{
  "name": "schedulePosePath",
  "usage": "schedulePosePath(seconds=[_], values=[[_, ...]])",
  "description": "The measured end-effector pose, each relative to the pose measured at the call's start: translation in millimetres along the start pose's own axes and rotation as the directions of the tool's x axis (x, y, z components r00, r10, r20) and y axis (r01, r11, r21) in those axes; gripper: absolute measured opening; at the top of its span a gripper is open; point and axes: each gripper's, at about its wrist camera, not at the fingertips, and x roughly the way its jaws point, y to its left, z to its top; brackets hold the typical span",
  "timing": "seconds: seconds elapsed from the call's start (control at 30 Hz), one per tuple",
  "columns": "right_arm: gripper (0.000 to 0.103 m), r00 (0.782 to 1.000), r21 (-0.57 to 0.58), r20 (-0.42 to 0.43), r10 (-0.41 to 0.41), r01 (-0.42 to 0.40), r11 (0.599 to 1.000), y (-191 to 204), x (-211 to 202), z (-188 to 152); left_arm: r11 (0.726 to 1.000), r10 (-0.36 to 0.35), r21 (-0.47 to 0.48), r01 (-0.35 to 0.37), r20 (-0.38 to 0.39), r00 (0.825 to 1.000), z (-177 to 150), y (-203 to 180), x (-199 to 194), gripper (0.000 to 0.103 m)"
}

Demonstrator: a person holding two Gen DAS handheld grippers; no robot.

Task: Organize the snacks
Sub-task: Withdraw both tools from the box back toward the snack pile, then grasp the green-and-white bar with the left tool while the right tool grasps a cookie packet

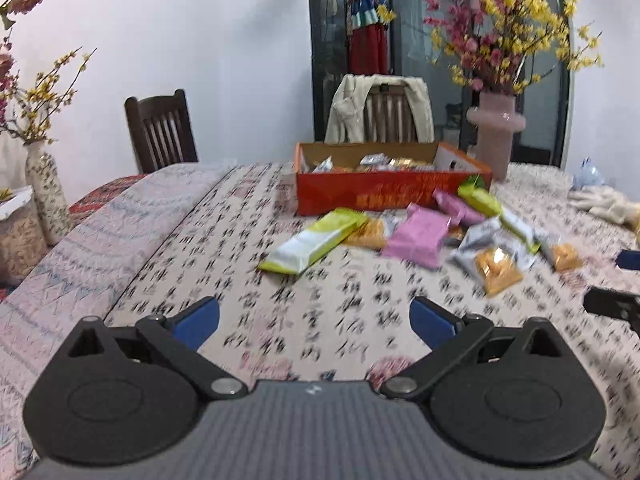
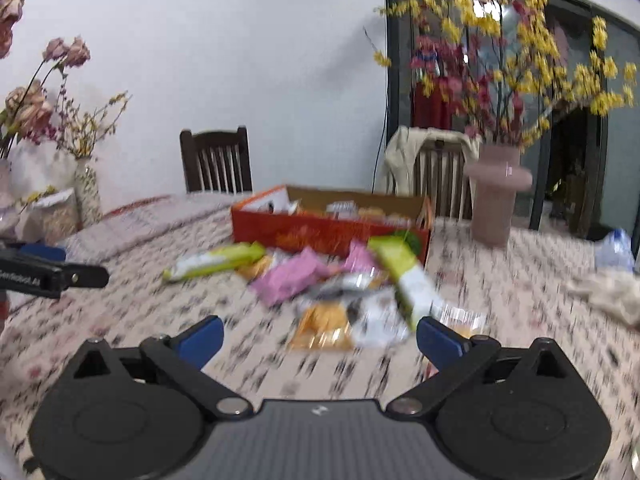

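Observation:
An orange cardboard box (image 1: 376, 196) with several snack packets inside stands at the far side of the table; it also shows in the right wrist view (image 2: 320, 236). Loose packets lie in front of it: a green-and-white one (image 1: 314, 240), a pink one (image 1: 418, 236), an orange cracker pack (image 1: 498, 270). My left gripper (image 1: 314, 322) is open and empty, short of the packets. My right gripper (image 2: 320, 340) is open and empty, just before an orange cracker pack (image 2: 324, 326), with a pink packet (image 2: 290, 276) and a green one (image 2: 404, 276) beyond.
A pink vase (image 1: 496, 136) with flowers stands right of the box. A patterned vase (image 1: 46, 196) and a jar stand at the left edge. Cloth (image 1: 604, 204) lies at the right. Two chairs (image 1: 160, 130) stand behind the table. The left gripper shows in the right view (image 2: 52, 274).

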Motion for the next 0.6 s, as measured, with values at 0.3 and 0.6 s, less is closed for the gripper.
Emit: schedulePosePath(seconds=[0.3,0.6], values=[[0.103,0.999,0.041,-0.045,0.012,-0.01,0.999,12,-4,-33,0.999,-0.045,-0.014,0.044,-0.062,0.997,-12,8,21,0.103],[0.08,0.992,0.044,-0.127,-0.013,0.019,0.999,2,37,-17,0.991,-0.108,0.062,0.114,-0.1,0.989,21,15,78,0.093]])
